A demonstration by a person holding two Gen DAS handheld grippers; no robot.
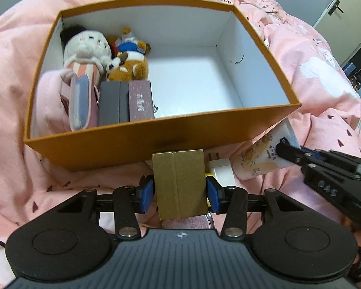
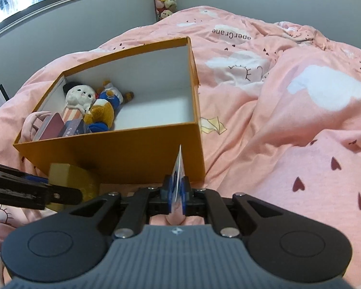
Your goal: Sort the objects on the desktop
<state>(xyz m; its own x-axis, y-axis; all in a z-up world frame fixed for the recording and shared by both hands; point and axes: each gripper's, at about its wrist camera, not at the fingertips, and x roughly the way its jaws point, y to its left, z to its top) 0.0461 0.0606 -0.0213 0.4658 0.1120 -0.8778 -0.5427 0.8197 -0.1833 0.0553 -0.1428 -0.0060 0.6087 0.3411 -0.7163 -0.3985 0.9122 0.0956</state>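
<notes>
So the left tool has a small gold cardboard box pinched between its blue pads, held upright just in front of the near wall of the orange storage box. The gold box is plain, matte, with a seam running down its middle. The right tool is clamped nearly closed on the flat crimped end of a pink hand cream tube with an orange floral print; from the left wrist view the tube sits by the storage box's near right corner.

Inside the storage box, the left side is packed: a white plush doll, a brown plush in blue, a pink bag, dark grey boxes and a mauve box. The right half of its white floor is bare, so plenty of room there.

A white charger plug lies on the pink duvet between the gold box and the tube. The storage box's near wall rises right ahead of both tools.
</notes>
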